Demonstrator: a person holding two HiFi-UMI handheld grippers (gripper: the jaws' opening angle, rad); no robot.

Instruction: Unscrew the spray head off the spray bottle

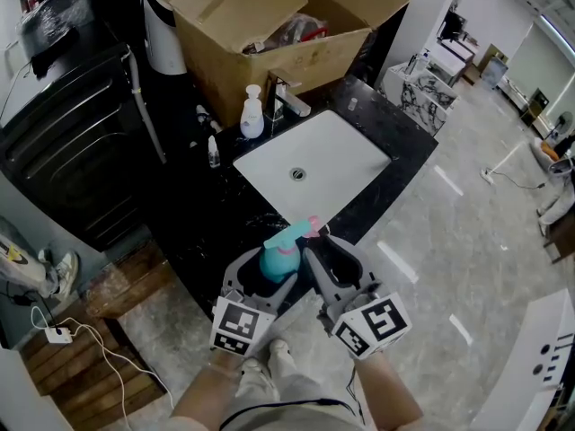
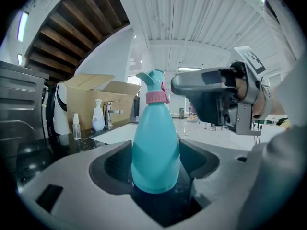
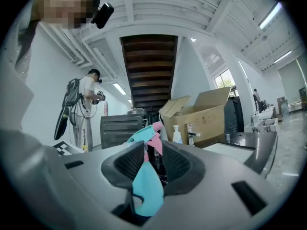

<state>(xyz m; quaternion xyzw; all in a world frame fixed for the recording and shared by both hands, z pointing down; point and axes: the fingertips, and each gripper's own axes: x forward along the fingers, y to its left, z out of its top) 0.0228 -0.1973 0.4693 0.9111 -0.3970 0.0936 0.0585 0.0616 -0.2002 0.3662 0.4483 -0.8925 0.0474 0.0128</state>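
Head view: I hold the teal bottle (image 1: 280,260) out in the air over the black counter's (image 1: 395,128) near edge, just in front of the white sink (image 1: 346,155). The left gripper (image 1: 272,275) clamps its body, and the right gripper (image 1: 312,245) reaches in at the spray head (image 1: 298,232). A cardboard box (image 1: 269,52) stands behind the sink.

Left gripper view: the bottle (image 2: 154,147) stands upright between the left gripper's (image 2: 156,164) jaws, both pads against its sides. The spray head (image 2: 152,80) sits on a pink collar (image 2: 157,97), with the right gripper (image 2: 184,85) just beside it.

Right gripper view: the right gripper's (image 3: 153,163) jaws are closed on the spray head (image 3: 146,188), teal and pink parts wedged between the pads. Which part takes the grip appears to be the neck, though the angle is poor. A person (image 3: 85,109) stands in the background.
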